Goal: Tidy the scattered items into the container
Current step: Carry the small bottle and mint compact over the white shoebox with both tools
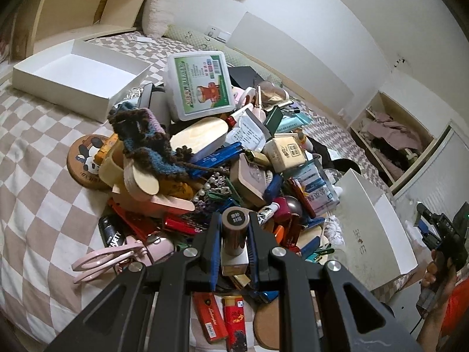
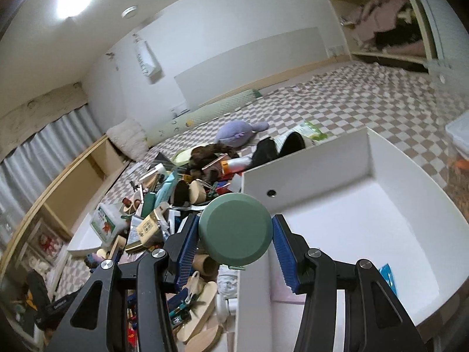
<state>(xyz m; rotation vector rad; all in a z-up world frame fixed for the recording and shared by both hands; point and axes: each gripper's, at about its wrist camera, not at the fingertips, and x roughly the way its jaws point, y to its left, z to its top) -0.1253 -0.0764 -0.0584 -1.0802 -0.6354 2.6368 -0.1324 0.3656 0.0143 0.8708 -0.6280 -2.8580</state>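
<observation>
A big pile of small items [image 1: 222, 158] lies on the checked bedspread. My left gripper [image 1: 234, 234] is shut on a small bottle with a round brown cap [image 1: 235, 228], low over the pile's near side. My right gripper [image 2: 234, 234] is shut on a round green container [image 2: 236, 231], held above the near left rim of a white box [image 2: 351, 205]. That box also shows in the left wrist view [image 1: 372, 220], right of the pile, with my right gripper [image 1: 439, 234] beyond it. The pile shows in the right wrist view [image 2: 164, 205], left of the box.
A second open white box [image 1: 79, 73] sits at the far left of the pile. A clear plastic case with a green label [image 1: 199, 85] tops the pile. A purple plush toy [image 2: 240, 135] lies behind it. An open wardrobe with clothes [image 1: 392, 140] stands at the right.
</observation>
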